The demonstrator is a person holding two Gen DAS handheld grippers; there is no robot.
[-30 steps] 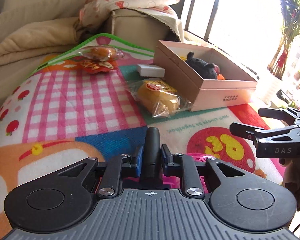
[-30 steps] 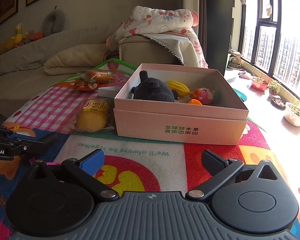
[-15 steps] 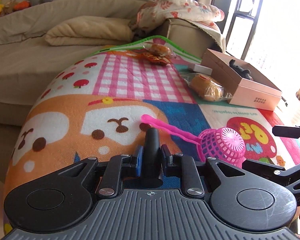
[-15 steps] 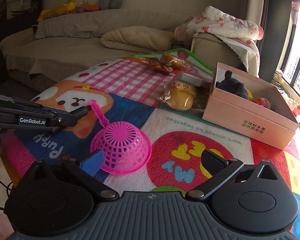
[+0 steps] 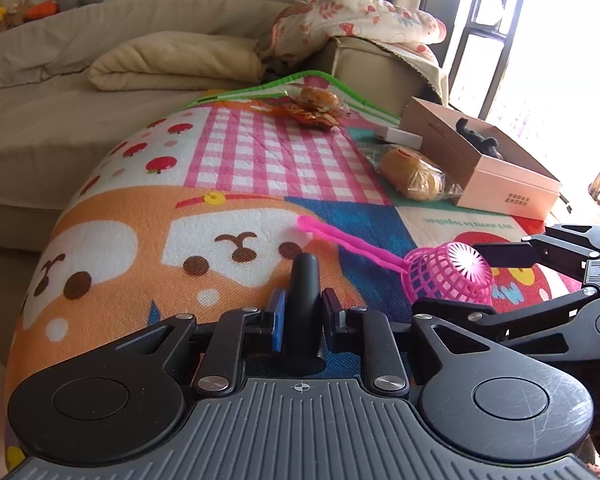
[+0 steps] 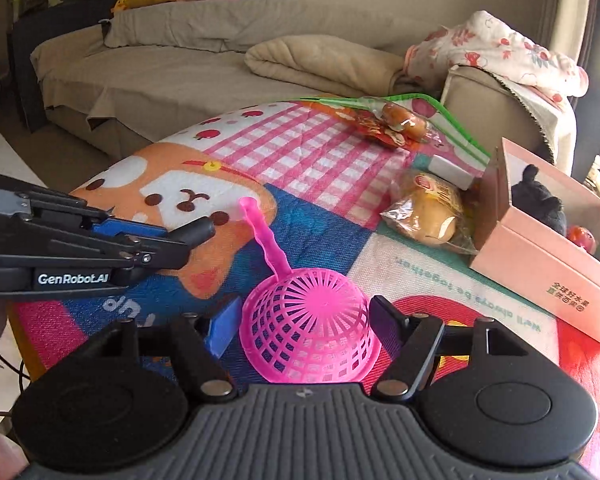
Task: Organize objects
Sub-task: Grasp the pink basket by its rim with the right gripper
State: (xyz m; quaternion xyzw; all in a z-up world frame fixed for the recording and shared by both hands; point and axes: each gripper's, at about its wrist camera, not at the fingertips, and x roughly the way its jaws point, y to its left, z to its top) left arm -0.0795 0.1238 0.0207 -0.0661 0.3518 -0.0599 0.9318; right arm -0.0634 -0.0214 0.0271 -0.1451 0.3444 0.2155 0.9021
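Closing my right gripper (image 6: 300, 320) around the upturned pink strainer (image 6: 310, 332) on the mat (image 6: 320, 168); pads not yet touching. Its handle is running toward 11 o'clock. My left gripper (image 6: 196, 232), clenched on nothing, is idling at 9 o'clock.

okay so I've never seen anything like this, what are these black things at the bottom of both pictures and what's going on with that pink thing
Each picture comes from a camera mounted on a hand-held gripper, looking forward along its two fingers; a person holds one in each hand. The black shapes at the bottom are the gripper itself. The right gripper has its jaws closing around an upside-down pink strainer on the colourful play mat; its pads do not clearly press yet. The left gripper is shut and holds nothing, near the strainer's handle. Further back lie a wrapped bun, more packaged snacks, and a pink box with a dark plush toy inside.
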